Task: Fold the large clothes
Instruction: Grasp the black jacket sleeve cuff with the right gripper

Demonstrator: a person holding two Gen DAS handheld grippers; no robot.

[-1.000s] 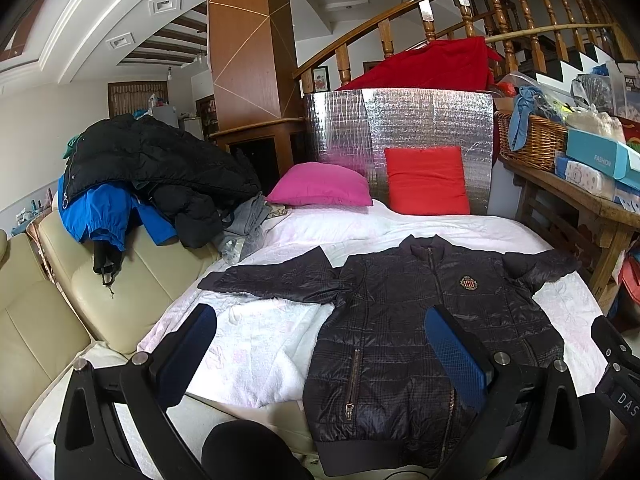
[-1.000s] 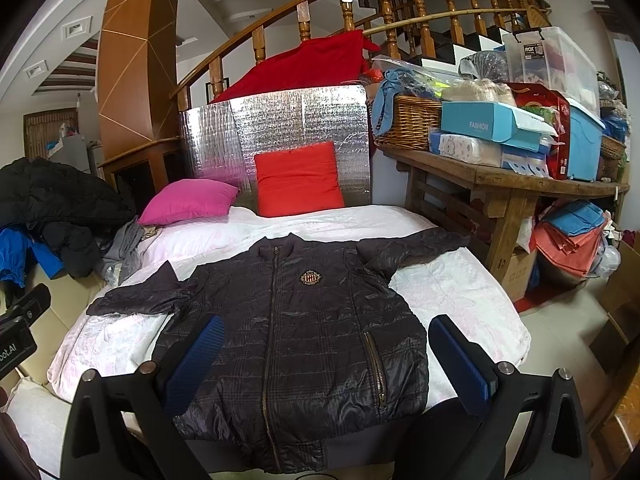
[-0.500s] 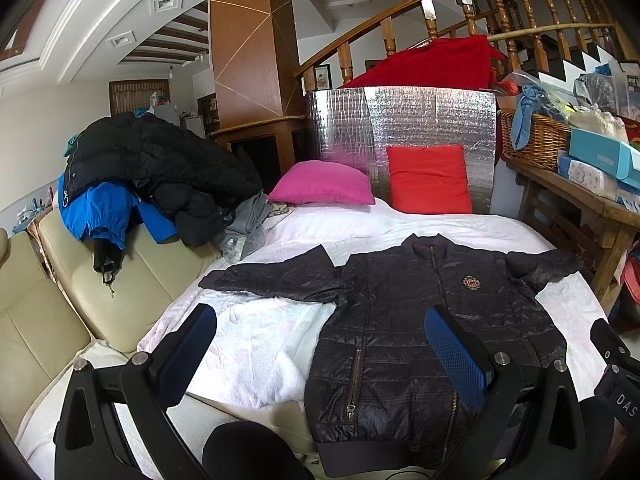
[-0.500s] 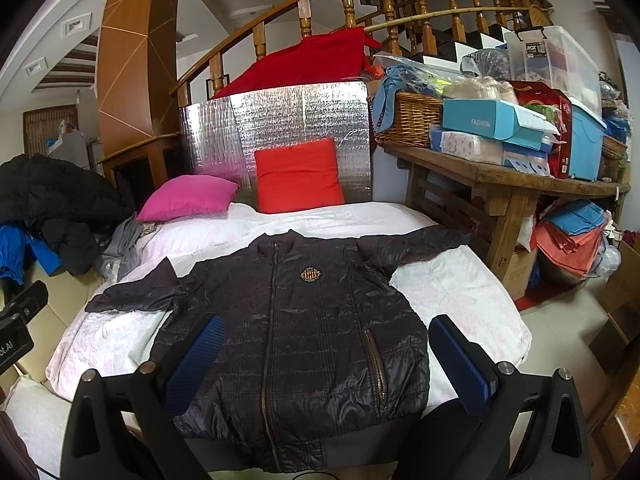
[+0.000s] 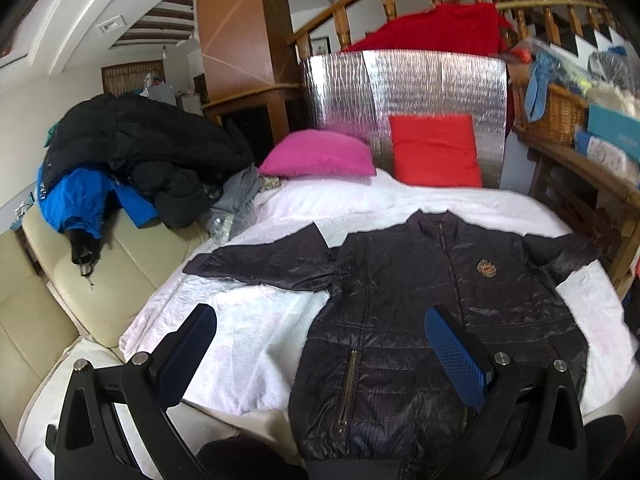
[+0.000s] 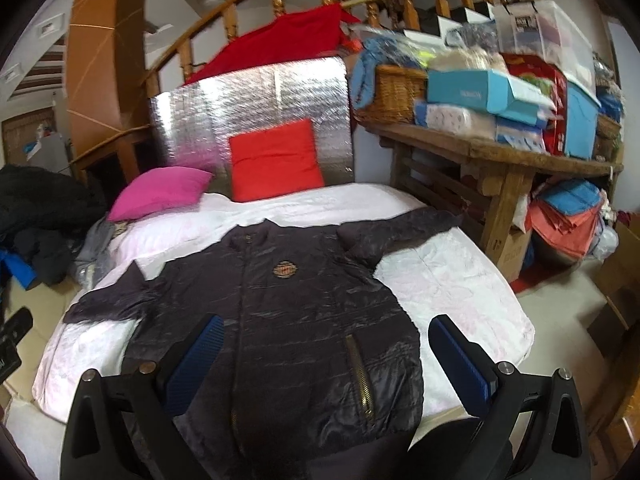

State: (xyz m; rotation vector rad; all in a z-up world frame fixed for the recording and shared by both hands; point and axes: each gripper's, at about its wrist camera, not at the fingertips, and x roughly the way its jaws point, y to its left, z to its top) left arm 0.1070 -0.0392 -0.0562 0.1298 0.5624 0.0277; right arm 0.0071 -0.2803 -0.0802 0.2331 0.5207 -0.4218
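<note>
Right now I have both grippers held above the near edge of the bed (image 5: 400, 200), and the dark quilted jacket (image 5: 420, 300) lies flat on the white bedcover (image 6: 452, 280), front side up, zipped, with both sleeves spread out to the sides and its hem toward me. My left gripper (image 5: 320, 344) has its fingers (image 5: 454, 356) wide apart with nothing between them; in the left wrist view one finger sits over the bare cover and the other over the jacket's lower front. My right gripper (image 6: 324, 356) also has its fingers (image 6: 460, 360) wide apart and empty, straddling the lower right part of the jacket. At the head of the bed a pink pillow (image 5: 320, 156) and a red cushion (image 5: 436, 148) rest against a silver foil panel (image 6: 260, 96). A heap of dark and blue coats (image 5: 120, 152) sits on the cream sofa (image 5: 100, 280) beside the bed, and a cluttered wooden worktop (image 6: 500, 148) stands on the other side.
</note>
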